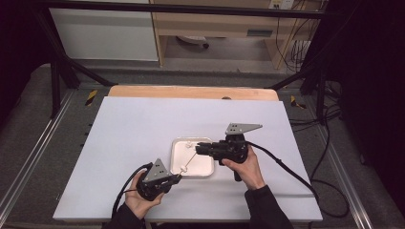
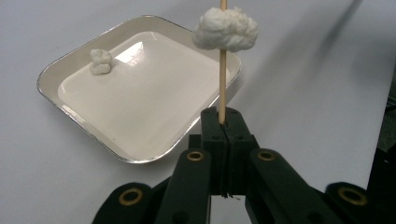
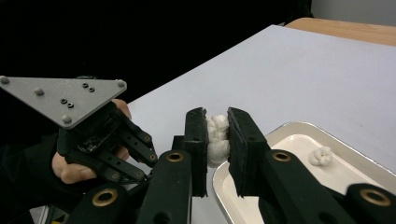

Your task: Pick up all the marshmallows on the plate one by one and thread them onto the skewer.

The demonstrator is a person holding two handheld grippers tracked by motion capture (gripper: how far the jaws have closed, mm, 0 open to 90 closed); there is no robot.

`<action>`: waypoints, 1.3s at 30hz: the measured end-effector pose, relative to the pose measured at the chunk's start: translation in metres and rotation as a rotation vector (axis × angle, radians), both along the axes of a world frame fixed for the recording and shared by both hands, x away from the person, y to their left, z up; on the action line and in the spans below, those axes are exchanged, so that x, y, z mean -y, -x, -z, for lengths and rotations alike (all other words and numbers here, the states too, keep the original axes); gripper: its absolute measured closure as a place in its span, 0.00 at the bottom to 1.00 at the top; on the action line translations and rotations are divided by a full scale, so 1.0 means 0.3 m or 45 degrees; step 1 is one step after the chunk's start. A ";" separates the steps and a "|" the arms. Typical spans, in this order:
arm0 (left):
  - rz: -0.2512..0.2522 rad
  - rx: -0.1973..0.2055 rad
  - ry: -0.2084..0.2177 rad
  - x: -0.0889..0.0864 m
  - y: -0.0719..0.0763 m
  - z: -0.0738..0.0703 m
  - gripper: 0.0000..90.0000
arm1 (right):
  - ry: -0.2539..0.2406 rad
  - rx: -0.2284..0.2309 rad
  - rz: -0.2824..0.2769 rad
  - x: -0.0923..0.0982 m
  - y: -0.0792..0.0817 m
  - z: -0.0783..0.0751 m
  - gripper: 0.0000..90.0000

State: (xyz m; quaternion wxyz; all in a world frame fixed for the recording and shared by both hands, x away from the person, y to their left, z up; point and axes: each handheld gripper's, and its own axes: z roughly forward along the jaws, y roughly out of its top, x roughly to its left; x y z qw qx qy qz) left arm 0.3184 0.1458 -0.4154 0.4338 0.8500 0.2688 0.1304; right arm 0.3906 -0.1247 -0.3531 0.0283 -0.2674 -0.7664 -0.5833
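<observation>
A thin wooden skewer [image 2: 222, 70] stands clamped at its lower end in the left claw [image 2: 223, 126], whose jaws are pressed together on it at lower centre of the left gripper view. A white marshmallow [image 2: 226, 29] is threaded on the skewer near the top of that frame. In the right gripper view the right claw [image 3: 217, 140] is clamped on that marshmallow [image 3: 216, 135] at mid-frame, the pads squeezing its sides. In the high view the skewer [image 1: 190, 160] runs diagonally over the white tray [image 1: 206, 172] at centre, between the left claw [image 1: 177, 179] at lower left and the right claw [image 1: 198, 148] just right of it.

The marshmallow looks very light, soft and springy, likely a little tacky; it will dent under pressure and may tear, so a gentle hold across its broad sides, as now, seems best. The skewer is stiff but slender and could snap or slip if bent sideways; holding it low, with any push kept along its length, seems safest.

A second marshmallow [image 2: 101, 61] lies loose in the far corner of the tray, apart from the skewer. The counter [image 1: 133, 133] around the tray carries nothing else, so only the tray's raised rim and the two grippers' closeness could hamper movement.
</observation>
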 end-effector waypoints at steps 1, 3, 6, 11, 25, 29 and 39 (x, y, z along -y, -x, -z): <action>-0.002 -0.004 0.001 -0.001 -0.001 0.001 0.99 | -0.003 0.003 -0.003 -0.002 0.002 0.002 0.88; -0.005 -0.004 0.004 0.001 0.000 0.003 0.99 | -0.014 0.003 -0.001 -0.007 0.007 0.006 0.88; -0.008 -0.005 0.007 0.003 0.002 0.007 0.99 | -0.028 0.008 0.010 -0.017 0.015 0.015 0.88; -0.019 0.001 0.011 -0.001 0.004 0.006 0.99 | -0.046 0.016 0.021 -0.030 0.020 0.027 0.89; -0.040 0.016 0.012 0.005 0.012 0.003 0.99 | -0.101 0.004 0.004 -0.051 0.037 0.046 0.89; -0.049 0.020 0.027 0.000 0.012 -0.003 0.99 | -0.097 0.012 0.006 -0.050 0.040 0.046 0.89; -0.027 0.036 0.103 -0.001 0.013 -0.029 0.99 | -0.045 -0.027 -0.031 -0.069 0.040 0.071 0.89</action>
